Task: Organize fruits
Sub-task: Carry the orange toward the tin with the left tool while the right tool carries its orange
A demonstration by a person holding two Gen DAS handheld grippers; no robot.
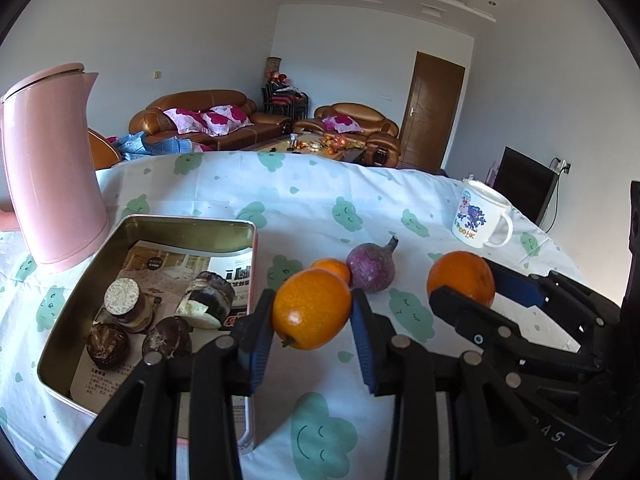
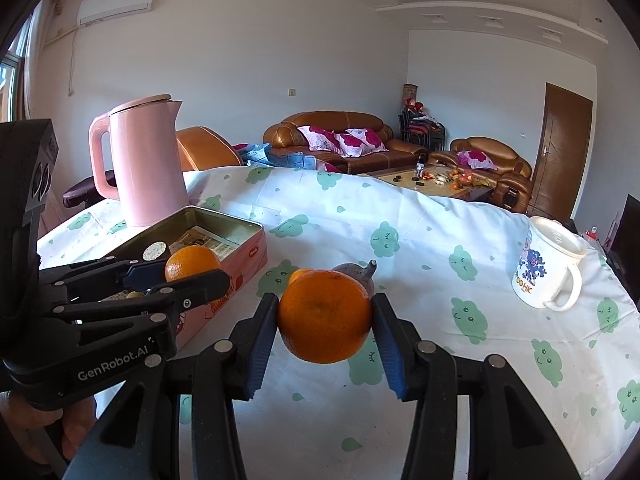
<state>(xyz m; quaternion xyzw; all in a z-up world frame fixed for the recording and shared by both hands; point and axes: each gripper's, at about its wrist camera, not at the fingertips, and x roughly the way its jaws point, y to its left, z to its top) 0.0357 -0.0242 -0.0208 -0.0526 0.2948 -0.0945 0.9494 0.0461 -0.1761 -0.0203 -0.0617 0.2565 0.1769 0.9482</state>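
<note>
My left gripper (image 1: 312,312) is shut on an orange (image 1: 311,309) and holds it above the tablecloth, just right of an open metal tin (image 1: 188,227). My right gripper (image 2: 325,320) is shut on a second orange (image 2: 324,316), also held above the cloth. Each gripper shows in the other's view with its orange: the right one (image 1: 460,280) and the left one (image 2: 192,262). A small orange (image 1: 334,268) and a purple round fruit with a stem (image 1: 371,266) lie together on the cloth beyond both grippers. The tin holds several dark brown pieces (image 1: 168,336) on printed paper.
A tall pink kettle (image 1: 48,168) stands behind the tin at the left. A white cartoon mug (image 1: 480,216) stands at the right near the table edge. The table has a white cloth with green cloud prints (image 1: 324,436). Sofas and a coffee table lie beyond.
</note>
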